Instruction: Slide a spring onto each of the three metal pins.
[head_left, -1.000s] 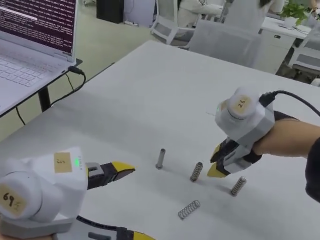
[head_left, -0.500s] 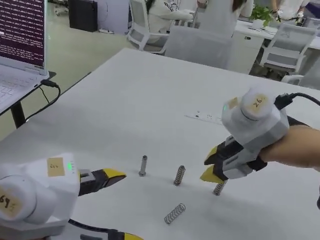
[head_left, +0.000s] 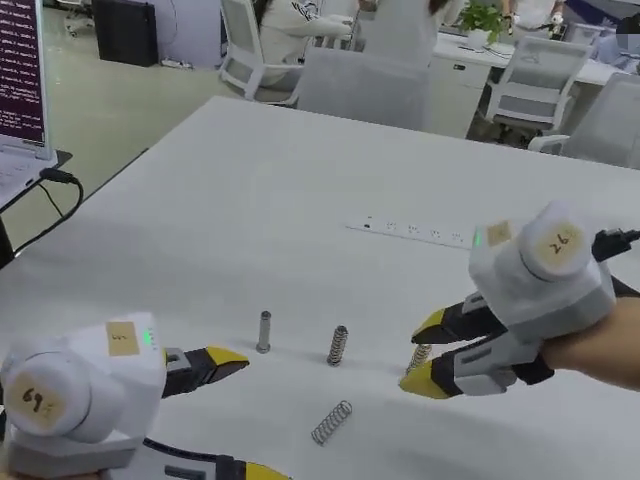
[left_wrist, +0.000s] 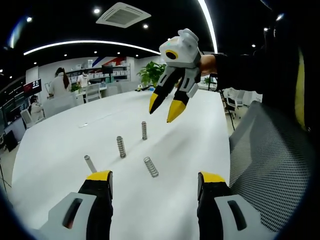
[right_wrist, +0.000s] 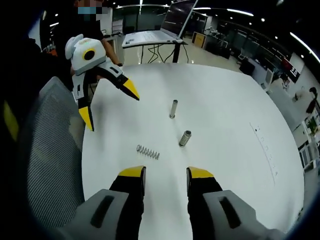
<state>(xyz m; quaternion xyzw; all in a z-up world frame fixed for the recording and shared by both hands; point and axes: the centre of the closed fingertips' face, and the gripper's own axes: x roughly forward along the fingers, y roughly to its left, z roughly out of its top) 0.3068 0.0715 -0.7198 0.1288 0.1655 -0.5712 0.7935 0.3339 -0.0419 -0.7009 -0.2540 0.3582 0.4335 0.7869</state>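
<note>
Risk gathers around the last loose spring (head_left: 331, 422), which lies flat on the white table (head_left: 300, 200), just in front of the bare pin (head_left: 264, 331). Two other pins appear to wear springs already: the middle sprung pin (head_left: 338, 345) and the far sprung pin (head_left: 420, 355), which stands just under my right gripper (right_wrist: 166, 172). Both sets of my jaws are parted and hold nothing. My left gripper (left_wrist: 156, 175) hovers low, facing the spring. Lying down, that coil can roll or skate off if I close on it off-centre, and squeezed hard it may pop free. If I carry it tilted, its end could catch the pin's top and tip the pin over. My right jaws hang close to the far sprung pin, so a careless sweep might knock it down.
</note>
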